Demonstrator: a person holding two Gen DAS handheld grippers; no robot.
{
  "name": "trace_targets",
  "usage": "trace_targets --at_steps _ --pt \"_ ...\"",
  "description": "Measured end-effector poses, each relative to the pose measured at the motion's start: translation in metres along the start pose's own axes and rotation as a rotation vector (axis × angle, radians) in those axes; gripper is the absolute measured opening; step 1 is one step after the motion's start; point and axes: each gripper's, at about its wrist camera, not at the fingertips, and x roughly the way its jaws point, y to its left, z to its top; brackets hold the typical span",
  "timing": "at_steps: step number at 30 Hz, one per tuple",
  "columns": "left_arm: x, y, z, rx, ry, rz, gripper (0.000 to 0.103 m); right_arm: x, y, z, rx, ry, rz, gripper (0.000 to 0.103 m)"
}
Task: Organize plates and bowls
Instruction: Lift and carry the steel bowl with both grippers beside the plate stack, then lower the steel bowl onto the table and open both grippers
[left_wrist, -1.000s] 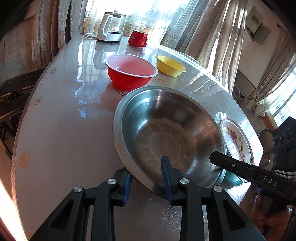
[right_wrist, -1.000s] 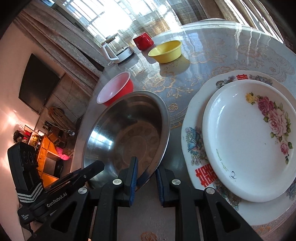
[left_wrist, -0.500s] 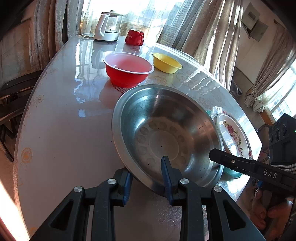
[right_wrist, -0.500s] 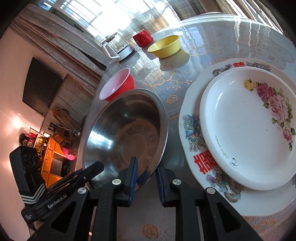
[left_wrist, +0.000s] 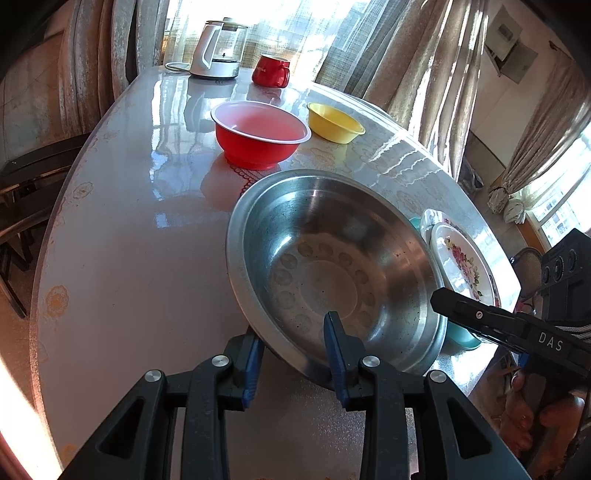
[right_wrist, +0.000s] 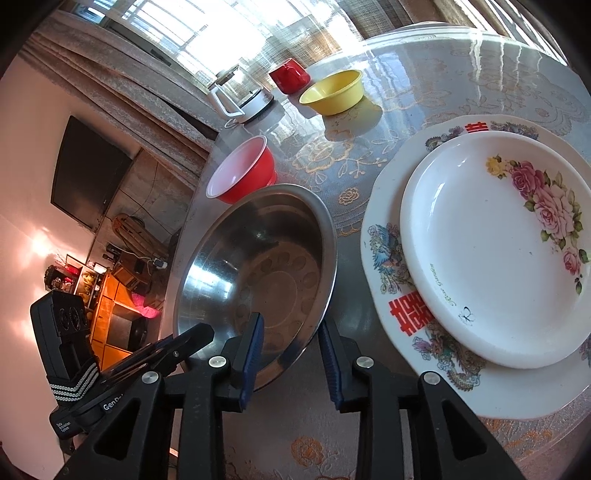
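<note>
Bright window (left_wrist: 280, 33) backlight glares off the glossy table (left_wrist: 147, 240); fisheye edges bend darkly.

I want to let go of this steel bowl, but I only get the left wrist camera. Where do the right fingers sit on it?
Observer: The right gripper straddles the steel bowl's near rim, one finger inside and one outside. Its fingers are opening.
Operator: Is the bowl touching the plates?
Observer: It looks not. In the right wrist view, a strip of table shows between the bowl and the big plate.
Operator: How are the plates stacked?
Observer: The small flowered plate lies on the big plate, whose rim bears red characters.
</note>
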Motion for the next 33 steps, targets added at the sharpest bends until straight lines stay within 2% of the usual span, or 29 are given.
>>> trace_targets --at_steps 12,15,19,21,22,26,29,33 --pt "-0.007 0.006 0.002 -0.012 -0.010 0.023 0.047 -0.019 -0.013 -0.001 0.031 -0.063 -0.028 0.033" --pt "-0.010 0.005 0.006 -0.007 -0.017 0.023 0.055 -0.020 -0.014 -0.002 0.033 -0.066 -0.027 0.033" --pt "-0.018 0.002 0.020 0.002 -0.040 0.019 0.058 -0.024 -0.012 0.002 0.019 -0.073 -0.029 0.033" --pt "-0.022 0.000 0.029 0.013 -0.063 0.028 0.063 -0.028 -0.012 0.006 0.012 -0.086 -0.032 0.033" --pt "-0.023 -0.002 0.034 0.018 -0.072 0.031 0.068 -0.031 -0.012 0.009 0.010 -0.095 -0.035 0.033" --pt "-0.024 -0.008 0.058 0.013 -0.098 0.025 0.074 -0.039 -0.013 0.024 -0.005 -0.129 -0.073 0.033" --pt "-0.020 -0.016 0.075 0.012 -0.096 0.019 0.081 -0.040 -0.019 0.038 0.003 -0.139 -0.101 0.035" --pt "-0.011 -0.033 0.096 0.062 -0.083 0.034 0.083 -0.040 -0.024 0.063 -0.009 -0.142 -0.139 0.035"
